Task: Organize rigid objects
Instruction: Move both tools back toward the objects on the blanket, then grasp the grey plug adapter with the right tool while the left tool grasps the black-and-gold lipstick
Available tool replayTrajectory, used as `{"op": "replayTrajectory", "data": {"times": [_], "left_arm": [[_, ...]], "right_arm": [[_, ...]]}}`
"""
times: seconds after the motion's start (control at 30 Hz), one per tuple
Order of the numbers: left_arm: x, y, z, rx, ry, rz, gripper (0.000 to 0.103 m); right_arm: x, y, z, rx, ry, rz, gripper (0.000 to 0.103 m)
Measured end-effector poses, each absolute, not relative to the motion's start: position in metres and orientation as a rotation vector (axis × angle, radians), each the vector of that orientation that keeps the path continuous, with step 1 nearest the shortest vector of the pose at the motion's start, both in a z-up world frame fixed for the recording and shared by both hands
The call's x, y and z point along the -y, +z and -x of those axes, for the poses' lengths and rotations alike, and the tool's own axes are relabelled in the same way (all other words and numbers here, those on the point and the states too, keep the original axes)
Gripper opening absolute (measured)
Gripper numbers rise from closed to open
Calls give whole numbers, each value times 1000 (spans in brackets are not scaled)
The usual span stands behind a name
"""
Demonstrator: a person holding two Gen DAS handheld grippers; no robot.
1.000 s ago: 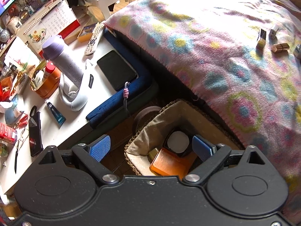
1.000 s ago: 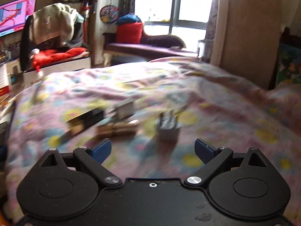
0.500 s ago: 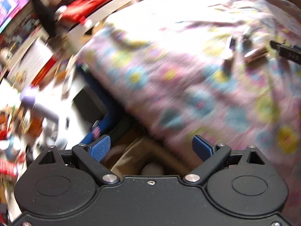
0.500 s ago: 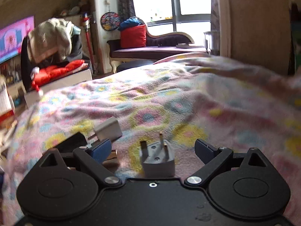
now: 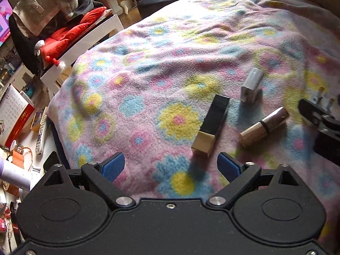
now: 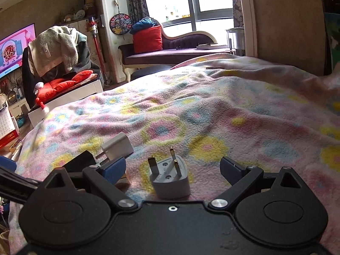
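On the flowered blanket (image 5: 170,68) lie a black-and-gold box (image 5: 211,125), a white charger (image 5: 251,85) and a rose-gold lipstick (image 5: 264,126). My left gripper (image 5: 171,165) is open and empty, just short of the box. My right gripper (image 6: 172,170) is open, with a grey plug adapter (image 6: 170,178) standing prongs-up between its fingers, untouched. The white charger (image 6: 116,145) and the black box (image 6: 79,162) show at the left in the right wrist view. The right gripper's finger also shows at the right edge of the left wrist view (image 5: 318,116).
A white bench (image 5: 85,40) with red cushions and a chair piled with clothes stand left of the bed. A cluttered desk (image 5: 27,144) with a calendar and remote lies at the lower left. A chaise and window are beyond the bed.
My left gripper has swung from the basket beside the bed up over the blanket to the black-and-gold box. My right gripper has moved forward until the plug adapter stands between its fingers.
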State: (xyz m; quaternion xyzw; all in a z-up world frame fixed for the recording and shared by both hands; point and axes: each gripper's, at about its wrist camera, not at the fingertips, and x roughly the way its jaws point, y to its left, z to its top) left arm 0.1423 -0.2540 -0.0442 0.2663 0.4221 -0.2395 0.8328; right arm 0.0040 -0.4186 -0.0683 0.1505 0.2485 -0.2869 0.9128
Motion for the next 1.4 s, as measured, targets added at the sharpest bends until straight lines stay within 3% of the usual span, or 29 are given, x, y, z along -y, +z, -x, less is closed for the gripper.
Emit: {"op": "replayTrajectory", "data": {"times": [0.43, 0.63, 0.87, 1.4], "left_arm": [[247, -57, -208, -1033, -278, -403, 93], [244, -45, -196, -1009, -301, -388, 91], [248, -28, -189, -1015, -457, -166, 91], [302, -50, -187, -1020, -470, -273, 92]], "right_arm": [[448, -72, 13, -514, -810, -441, 95], [458, -72, 25, -454, -913, -491, 93], [466, -68, 39, -372, -946, -577, 94], [464, -68, 36, -393, -913, -549, 97]]}}
